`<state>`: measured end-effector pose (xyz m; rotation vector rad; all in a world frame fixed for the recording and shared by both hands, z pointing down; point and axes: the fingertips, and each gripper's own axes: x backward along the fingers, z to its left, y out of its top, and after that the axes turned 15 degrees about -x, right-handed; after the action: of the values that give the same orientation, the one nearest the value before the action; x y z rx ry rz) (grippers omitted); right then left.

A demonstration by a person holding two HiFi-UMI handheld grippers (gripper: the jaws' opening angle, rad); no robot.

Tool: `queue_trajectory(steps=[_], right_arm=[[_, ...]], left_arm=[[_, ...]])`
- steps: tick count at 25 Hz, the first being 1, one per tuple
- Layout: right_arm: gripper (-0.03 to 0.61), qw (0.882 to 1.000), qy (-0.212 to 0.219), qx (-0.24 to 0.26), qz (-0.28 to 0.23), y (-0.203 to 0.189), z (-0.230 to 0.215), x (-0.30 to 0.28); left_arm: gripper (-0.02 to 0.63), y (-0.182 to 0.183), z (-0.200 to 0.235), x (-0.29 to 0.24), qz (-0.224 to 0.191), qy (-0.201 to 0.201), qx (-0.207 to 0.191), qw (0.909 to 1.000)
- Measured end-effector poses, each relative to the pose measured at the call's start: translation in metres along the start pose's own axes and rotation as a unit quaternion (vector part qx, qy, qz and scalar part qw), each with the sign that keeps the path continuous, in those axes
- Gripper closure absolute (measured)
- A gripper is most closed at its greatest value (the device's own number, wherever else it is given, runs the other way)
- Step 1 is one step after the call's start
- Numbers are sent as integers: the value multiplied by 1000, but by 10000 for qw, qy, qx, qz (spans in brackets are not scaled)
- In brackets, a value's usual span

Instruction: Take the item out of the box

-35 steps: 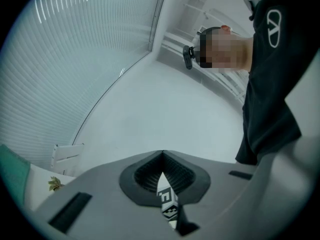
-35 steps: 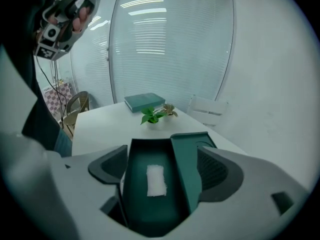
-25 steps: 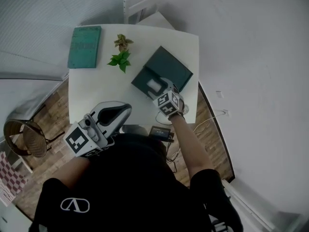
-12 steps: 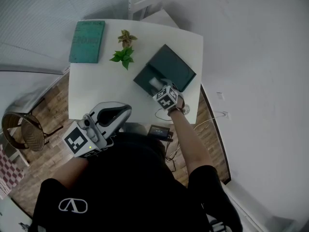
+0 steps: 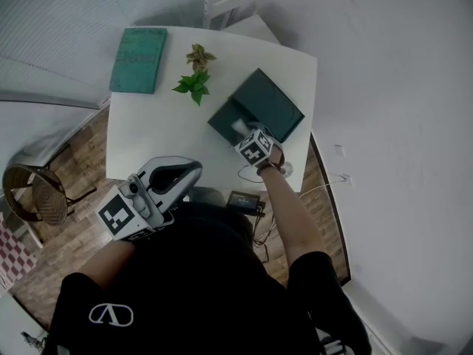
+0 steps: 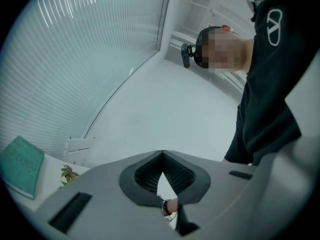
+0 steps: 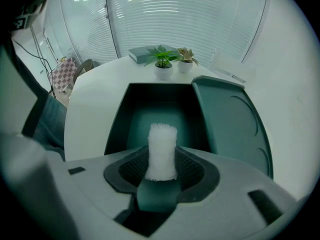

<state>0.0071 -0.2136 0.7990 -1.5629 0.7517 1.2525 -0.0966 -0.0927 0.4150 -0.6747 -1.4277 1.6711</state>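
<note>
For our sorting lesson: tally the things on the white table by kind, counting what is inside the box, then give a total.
Teal book: 1
Potted plants: 2
Dark green box: 1
White fluffy roll: 1
Total: 5

1. The table (image 5: 148,139) is plain white.
2. The box (image 5: 275,108) is dark green, inside and on the lid.
3. The roll (image 7: 162,151) is white and fuzzy.
4. The book (image 5: 138,50) has a teal cover.
5. One plant (image 5: 191,87) is bright green. The second plant (image 5: 198,54) is pale with reddish-brown leaves.
6. The left gripper (image 6: 162,154) is light grey with black ribbed pads and black-and-white square markers.
7. The shirt (image 5: 185,294) is black with a white emblem.
8. The floor (image 5: 81,161) is brown wood planks, the chair (image 5: 33,194) brown wicker, and the cloth (image 7: 64,73) red-and-white check.
</note>
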Motion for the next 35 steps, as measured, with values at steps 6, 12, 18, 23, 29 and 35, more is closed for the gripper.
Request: queue_trajectory(steps=[6,12,18,23,29,35], right_arm=[[413,9999,-76,-8,80,0,1,-2],[416,10000,-71,18,67,0,0,2],[416,9994,-214,-2,-257,9,-4,21],[416,9947,-397,13,-951,39,-5,69],[416,9742,-702,-37,-2147,79,-5,164],[416,9320,-939,-259,-3493,103,1,274]], left_arm=[[608,22,2,-12,-385,84,-3,9992],[607,21,-3,-16,-336,7,-12,9994],[608,20,-7,-18,-311,-61,-33,9995],[609,25,-11,-26,-384,-202,-40,9991],[609,12,-15,-32,-175,-392,-138,9990],[607,12,-21,-44,-151,-675,-136,9975]])
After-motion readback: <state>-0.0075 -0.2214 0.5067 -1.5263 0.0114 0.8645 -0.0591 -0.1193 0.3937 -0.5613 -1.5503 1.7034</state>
